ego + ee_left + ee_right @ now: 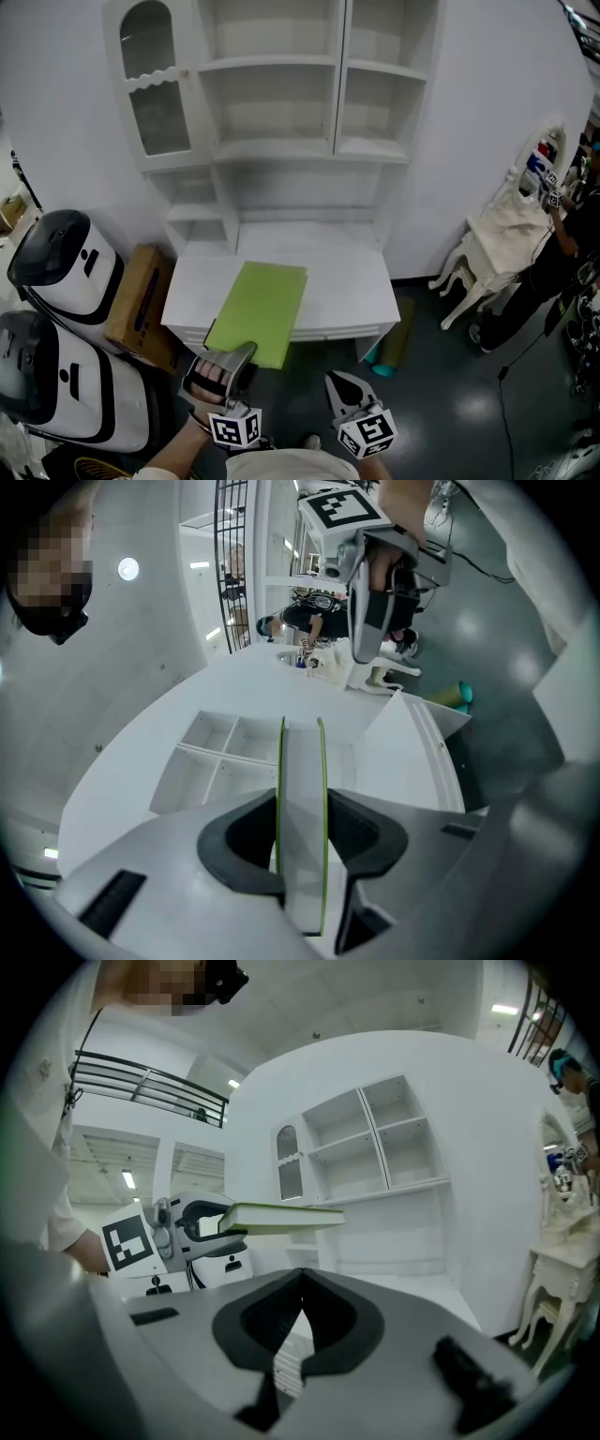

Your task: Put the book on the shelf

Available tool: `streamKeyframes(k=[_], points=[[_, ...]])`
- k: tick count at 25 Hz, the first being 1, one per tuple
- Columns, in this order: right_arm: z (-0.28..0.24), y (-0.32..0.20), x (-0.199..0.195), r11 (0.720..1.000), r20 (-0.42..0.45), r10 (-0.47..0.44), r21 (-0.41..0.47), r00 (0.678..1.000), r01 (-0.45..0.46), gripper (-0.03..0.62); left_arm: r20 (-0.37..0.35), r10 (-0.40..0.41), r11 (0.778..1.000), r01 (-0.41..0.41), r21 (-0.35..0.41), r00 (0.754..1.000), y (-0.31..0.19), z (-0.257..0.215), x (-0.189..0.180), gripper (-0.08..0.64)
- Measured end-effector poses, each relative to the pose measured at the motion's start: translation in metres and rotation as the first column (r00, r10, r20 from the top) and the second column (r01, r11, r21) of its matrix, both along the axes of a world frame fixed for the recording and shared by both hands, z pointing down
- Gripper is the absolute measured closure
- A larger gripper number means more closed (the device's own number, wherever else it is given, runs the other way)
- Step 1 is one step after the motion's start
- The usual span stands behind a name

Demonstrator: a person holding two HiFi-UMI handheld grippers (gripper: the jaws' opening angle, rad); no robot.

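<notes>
Book (258, 312), green-covered, sits clamped between the pads of our left gripper (236, 356). The jaws press on its two covers near one end, and the left gripper view shows the pale page edge running up between them. Our right gripper (343, 386) is just beside the left one, on its right in the head view. Its jaws are drawn together at the tips with nothing in them, and it touches neither the book nor the furniture.

From the clamp the book reaches forward and lies flat and level. In the head view it stretches over the front left part of the white desk (347, 281). The right gripper view shows it from the side, lifted clear of the desk top, with the white shelf unit (281, 94) behind it. The shelf compartments we can see hold nothing.

Left of the desk a brown cardboard box (141, 300) leans, and beyond it stand two white machines with black tops (66, 267). Well to the right are an ornate white chair (487, 253) and a person in dark clothes (553, 253).
</notes>
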State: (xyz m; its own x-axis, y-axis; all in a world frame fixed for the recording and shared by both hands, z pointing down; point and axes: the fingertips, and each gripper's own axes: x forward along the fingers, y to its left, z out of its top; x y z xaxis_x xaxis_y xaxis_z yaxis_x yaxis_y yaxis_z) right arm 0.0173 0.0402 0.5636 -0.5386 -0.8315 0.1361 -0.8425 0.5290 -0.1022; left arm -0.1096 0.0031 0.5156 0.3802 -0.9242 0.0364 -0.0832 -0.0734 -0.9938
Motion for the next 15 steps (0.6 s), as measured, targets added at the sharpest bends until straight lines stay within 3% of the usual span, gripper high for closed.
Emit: streamKeyframes(k=[15], points=[[0.001, -0.005, 0.035, 0.999, 0.014, -0.001, -0.038, 1.0, 0.002, 0.58, 0.073, -0.031, 0.999, 0.033, -0.022, 0.997, -0.031, -0.062, 0.021, 0.411]])
